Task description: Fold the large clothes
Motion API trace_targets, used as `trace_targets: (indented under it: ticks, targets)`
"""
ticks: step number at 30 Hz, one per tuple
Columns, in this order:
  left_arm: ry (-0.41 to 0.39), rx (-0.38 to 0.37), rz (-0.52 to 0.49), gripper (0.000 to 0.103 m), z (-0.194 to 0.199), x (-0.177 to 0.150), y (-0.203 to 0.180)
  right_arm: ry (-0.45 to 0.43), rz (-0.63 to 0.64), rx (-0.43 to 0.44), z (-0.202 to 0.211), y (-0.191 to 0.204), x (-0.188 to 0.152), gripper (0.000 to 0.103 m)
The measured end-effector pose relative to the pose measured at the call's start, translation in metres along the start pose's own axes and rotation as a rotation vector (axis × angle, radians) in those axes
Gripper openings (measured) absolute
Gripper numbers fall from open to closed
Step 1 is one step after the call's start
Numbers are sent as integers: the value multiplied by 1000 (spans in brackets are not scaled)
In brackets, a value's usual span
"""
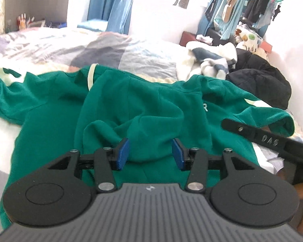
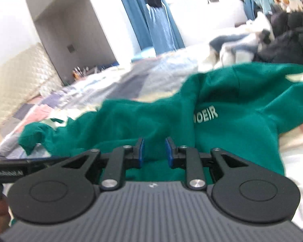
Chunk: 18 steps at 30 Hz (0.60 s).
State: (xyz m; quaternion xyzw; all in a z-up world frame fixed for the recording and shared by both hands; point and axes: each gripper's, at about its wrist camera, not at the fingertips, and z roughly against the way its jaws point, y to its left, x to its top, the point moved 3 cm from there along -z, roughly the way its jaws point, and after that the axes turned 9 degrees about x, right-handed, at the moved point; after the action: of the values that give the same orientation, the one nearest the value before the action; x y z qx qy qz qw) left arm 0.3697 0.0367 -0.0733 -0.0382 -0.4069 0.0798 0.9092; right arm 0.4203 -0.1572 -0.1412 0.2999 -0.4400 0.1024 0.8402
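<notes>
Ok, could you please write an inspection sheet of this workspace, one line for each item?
Surface: bed with patchwork quilt, partly covered.
Job's things: green sweatshirt, spread out and rumpled, white lettering on it, not yet folded.
Clutter: black garment and white-and-blue bundle beyond the sweatshirt.
Grippers: left gripper with green fabric bunched between its blue pads, grip unclear; right gripper narrower, pads over the fabric, contact unclear.
Cables: nothing seen.
Surroundings: blue curtain, hanging clothes, small items on a far shelf.
</notes>
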Motion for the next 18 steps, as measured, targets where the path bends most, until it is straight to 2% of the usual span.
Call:
trace_targets:
  ticks: [7, 10, 18]
  targets:
    - [-89, 20, -28, 52, 55, -38, 3, -64, 32, -16, 63, 25, -11, 26]
    - [-97, 6, -14, 52, 72, -50, 9, -79, 25, -29, 83, 34, -21, 26]
    - [-133, -4, -52, 52, 101, -71, 19, -55, 47, -96, 100, 57, -54, 26]
